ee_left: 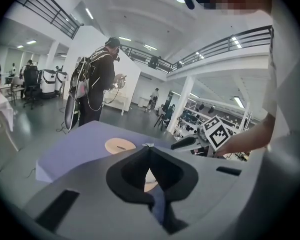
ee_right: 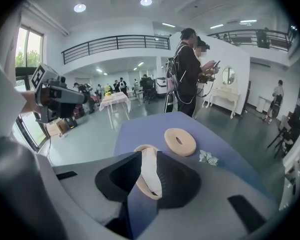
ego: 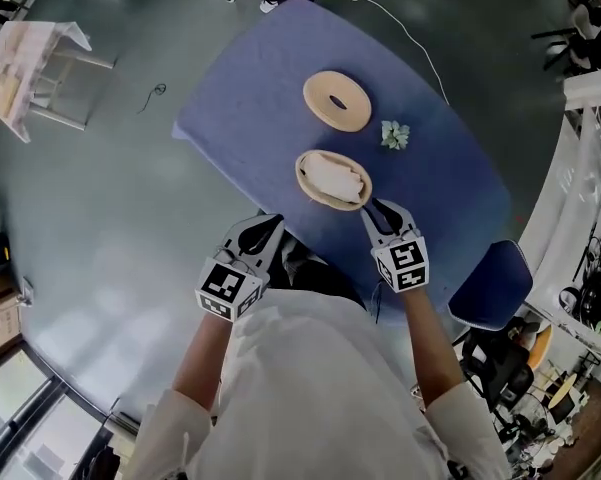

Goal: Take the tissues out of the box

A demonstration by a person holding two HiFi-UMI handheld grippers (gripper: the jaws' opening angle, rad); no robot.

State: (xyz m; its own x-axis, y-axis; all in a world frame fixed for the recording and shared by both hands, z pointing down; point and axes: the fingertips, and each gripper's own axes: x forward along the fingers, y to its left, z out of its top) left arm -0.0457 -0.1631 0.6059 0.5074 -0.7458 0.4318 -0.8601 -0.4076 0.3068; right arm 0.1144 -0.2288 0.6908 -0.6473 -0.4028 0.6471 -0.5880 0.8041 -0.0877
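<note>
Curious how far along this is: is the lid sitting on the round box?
No, the lid lies flat on the blue table apart from the open box, with white tissues showing inside.

In the lower half of the head view, the left forearm (ego: 202, 353) and right forearm (ego: 432, 343) reach forward. The left gripper (ego: 264, 228) sits left of centre and the right gripper (ego: 380, 211) right of centre, both pointing up-frame and tilted downward. The left gripper's jaw tips meet with nothing between them, while the right gripper's jaws stand partly apart, gripping nothing.
</note>
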